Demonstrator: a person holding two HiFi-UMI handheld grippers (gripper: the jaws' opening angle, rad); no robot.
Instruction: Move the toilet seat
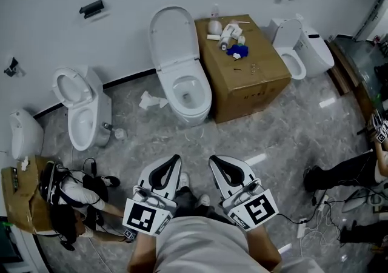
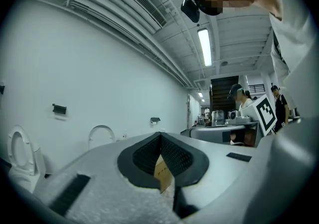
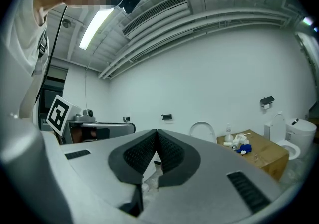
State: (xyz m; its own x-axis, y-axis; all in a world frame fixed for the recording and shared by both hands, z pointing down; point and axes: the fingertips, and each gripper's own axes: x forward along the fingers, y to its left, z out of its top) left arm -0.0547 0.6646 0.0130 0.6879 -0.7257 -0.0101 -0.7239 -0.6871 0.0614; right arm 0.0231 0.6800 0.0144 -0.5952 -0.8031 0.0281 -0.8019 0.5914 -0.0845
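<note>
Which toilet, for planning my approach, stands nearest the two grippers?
The middle toilet, beside the cardboard box, straight ahead of the left gripper and right gripper; the left toilet and right toilet stand off sideways.

Glossy white toilet (image 1: 182, 77), matt cardboard box (image 1: 245, 80), polished stone-look floor (image 1: 285, 138).

Cardboard box (image 1: 257, 84), crumpled paper (image 1: 151, 102) apart

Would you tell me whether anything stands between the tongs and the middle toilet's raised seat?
Nothing visible does: only floor lies between the left tongs, the right tongs and the toilet seat. Crumpled paper and a cardboard box sit off to the sides.
</note>
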